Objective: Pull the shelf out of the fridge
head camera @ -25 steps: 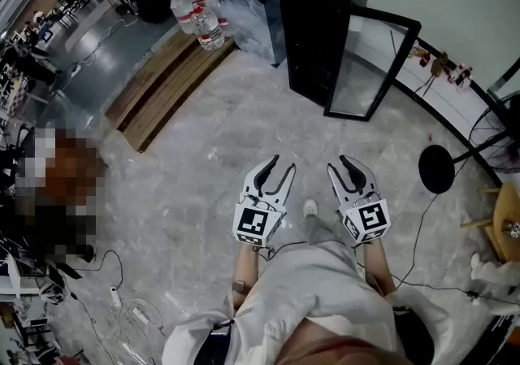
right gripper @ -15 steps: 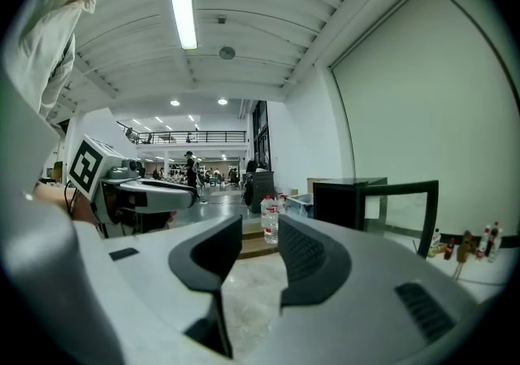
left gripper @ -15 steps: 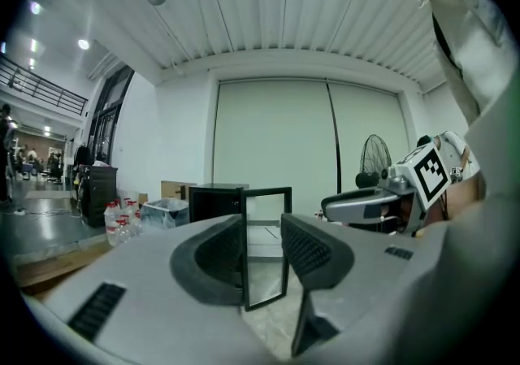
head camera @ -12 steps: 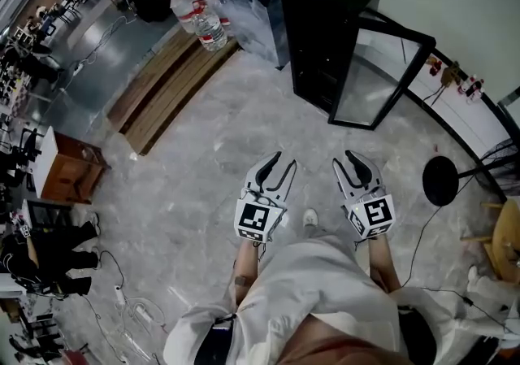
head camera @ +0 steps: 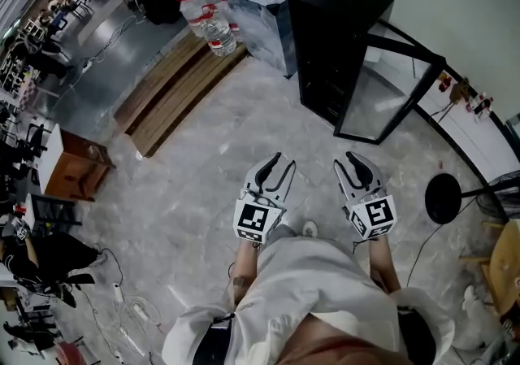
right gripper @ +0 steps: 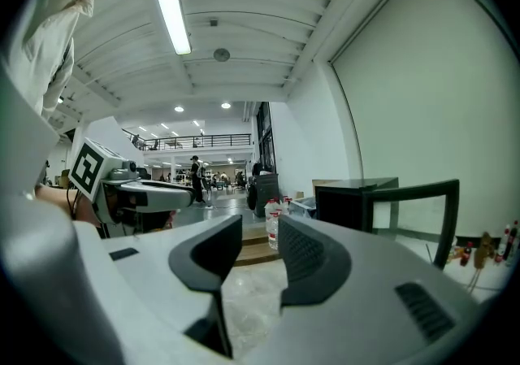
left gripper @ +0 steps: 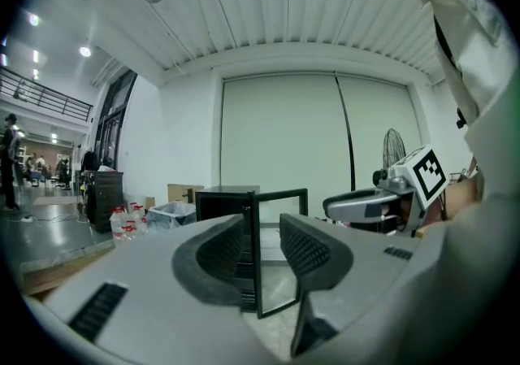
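Both tongs are level in front of me. The left tongs (head camera: pixel 283 163) have just been closing and now show a narrow gap with nothing in it. The right tongs (head camera: pixel 344 162) are also narrowly parted and empty. The round stand base (head camera: pixel 443 197) lies near my right-hand path and is a trip risk. The fridge (head camera: pixel 337 30) stands well apart, with its door (head camera: pixel 390 83) swung open. The shelf is inside, too dark to make out. Jaws this narrow may butt the shelf edge instead of straddling it, and the door frame may snag the right tongs.
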